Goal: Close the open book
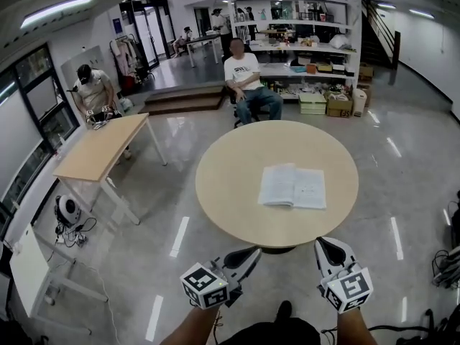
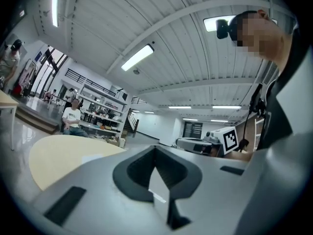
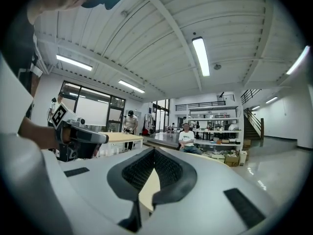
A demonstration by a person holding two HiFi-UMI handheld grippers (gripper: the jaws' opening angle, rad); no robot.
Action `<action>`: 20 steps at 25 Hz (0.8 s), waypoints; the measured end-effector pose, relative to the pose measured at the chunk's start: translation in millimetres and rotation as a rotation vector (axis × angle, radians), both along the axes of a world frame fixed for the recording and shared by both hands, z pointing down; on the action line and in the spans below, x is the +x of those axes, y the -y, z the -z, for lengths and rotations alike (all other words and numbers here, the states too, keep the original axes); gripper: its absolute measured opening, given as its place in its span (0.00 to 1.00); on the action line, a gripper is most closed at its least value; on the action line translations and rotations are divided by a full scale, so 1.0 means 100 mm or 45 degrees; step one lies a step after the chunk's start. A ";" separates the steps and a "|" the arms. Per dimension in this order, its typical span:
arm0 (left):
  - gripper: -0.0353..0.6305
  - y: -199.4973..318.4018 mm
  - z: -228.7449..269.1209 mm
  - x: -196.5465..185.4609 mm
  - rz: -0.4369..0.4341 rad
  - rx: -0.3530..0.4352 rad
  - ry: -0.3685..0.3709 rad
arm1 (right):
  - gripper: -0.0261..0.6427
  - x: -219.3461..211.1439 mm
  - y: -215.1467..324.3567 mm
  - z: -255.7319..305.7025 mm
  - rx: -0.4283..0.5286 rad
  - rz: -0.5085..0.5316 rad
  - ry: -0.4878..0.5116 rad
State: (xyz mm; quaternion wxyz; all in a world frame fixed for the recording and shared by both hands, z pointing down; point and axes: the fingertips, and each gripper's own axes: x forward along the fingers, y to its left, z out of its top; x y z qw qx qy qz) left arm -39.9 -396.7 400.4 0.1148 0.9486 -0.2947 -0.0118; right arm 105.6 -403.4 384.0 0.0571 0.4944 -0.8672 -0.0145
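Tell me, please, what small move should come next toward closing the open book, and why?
Probably bring both grippers forward over the round table's near rim toward the open book. It lies flat, both halves spread, while the left gripper and right gripper hang short of the table, jaws together and empty, too far to touch a cover.
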 end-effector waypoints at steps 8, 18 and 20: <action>0.05 0.89 0.01 0.22 0.047 -0.026 0.034 | 0.03 0.08 0.96 -0.02 0.011 0.097 -0.036; 0.05 1.85 -0.21 0.00 0.001 -0.049 0.053 | 0.03 -0.09 2.00 -0.32 -0.064 0.035 -0.032; 0.05 2.05 -0.25 -0.08 -0.020 -0.055 0.054 | 0.03 -0.16 2.16 -0.36 -0.074 0.012 -0.059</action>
